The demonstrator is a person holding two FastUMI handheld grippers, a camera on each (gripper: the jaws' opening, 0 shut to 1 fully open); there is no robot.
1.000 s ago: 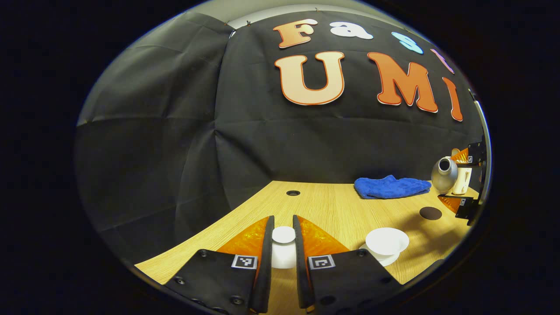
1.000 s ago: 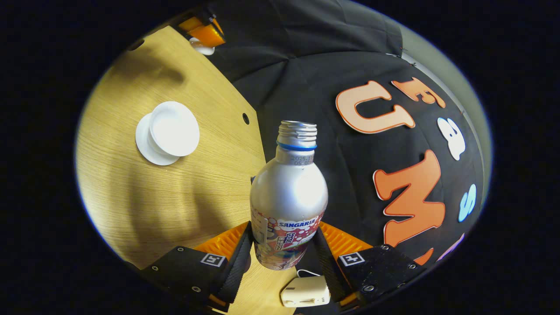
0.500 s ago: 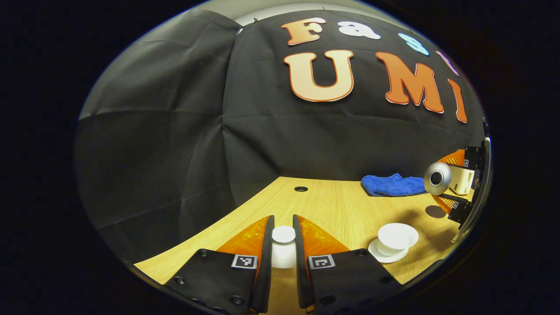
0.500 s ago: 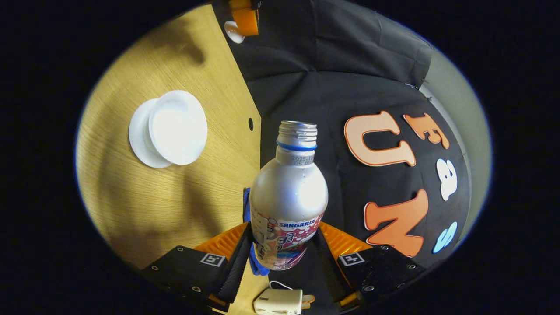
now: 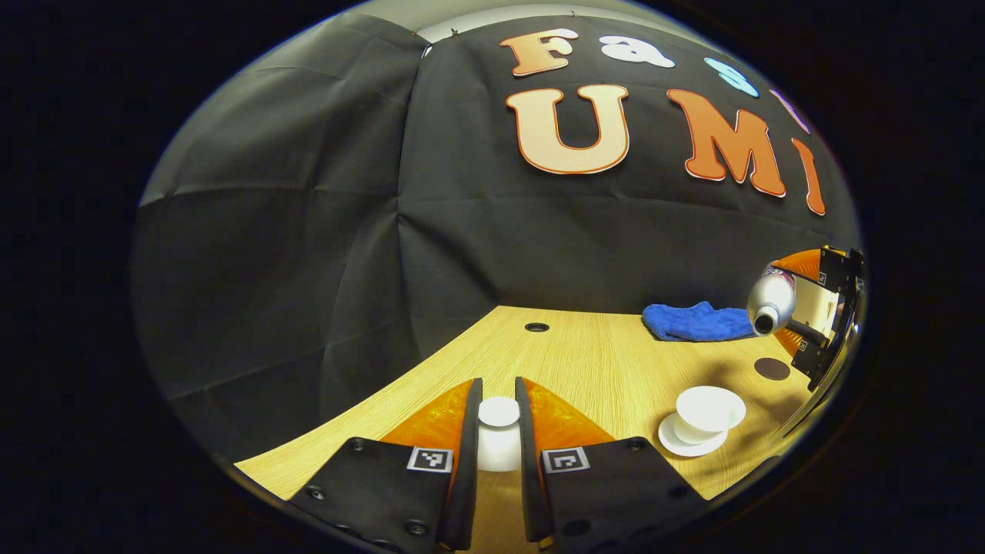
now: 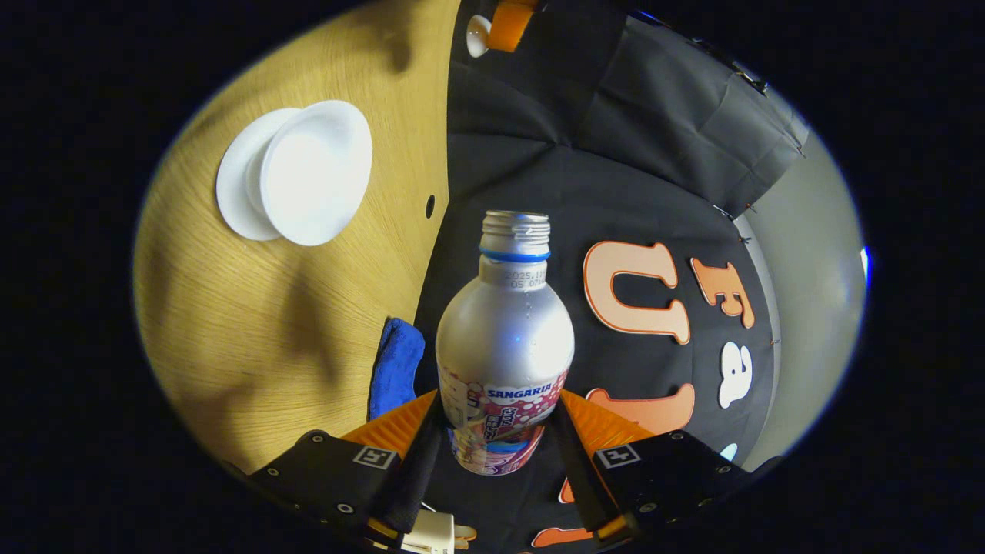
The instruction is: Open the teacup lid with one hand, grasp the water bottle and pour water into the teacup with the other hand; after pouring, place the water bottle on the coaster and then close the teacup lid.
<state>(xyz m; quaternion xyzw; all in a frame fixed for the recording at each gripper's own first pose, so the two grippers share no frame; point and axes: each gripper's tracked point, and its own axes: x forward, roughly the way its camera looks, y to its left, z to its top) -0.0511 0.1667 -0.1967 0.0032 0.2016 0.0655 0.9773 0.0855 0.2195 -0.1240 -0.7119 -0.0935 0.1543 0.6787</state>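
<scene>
My left gripper (image 5: 499,396) is shut on the knob of the white teacup lid (image 5: 499,438), held above the wooden table (image 5: 585,369). To its right the open white teacup (image 5: 709,406) stands on its saucer (image 5: 687,447). Up and right of the cup, the silver water bottle (image 5: 769,300) lies tilted, its open mouth pointing down-left. In the right gripper view my right gripper (image 6: 496,422) is shut on the bottle (image 6: 504,346), which has no cap. The teacup (image 6: 315,173) lies off to the upper left of the bottle's mouth. No water stream is visible.
A dark round coaster (image 5: 772,368) lies on the table behind the cup. A blue cloth (image 5: 696,322) sits at the back, also seen in the right gripper view (image 6: 394,365). A white plug-like box (image 6: 431,535) shows below the right gripper. A cable hole (image 5: 536,327) is near the wall.
The bottle has tipped further over, its mouth swinging down toward the cup's side. The cup has shifted up in the right gripper view. My left gripper keeps the lid and has drifted slightly.
</scene>
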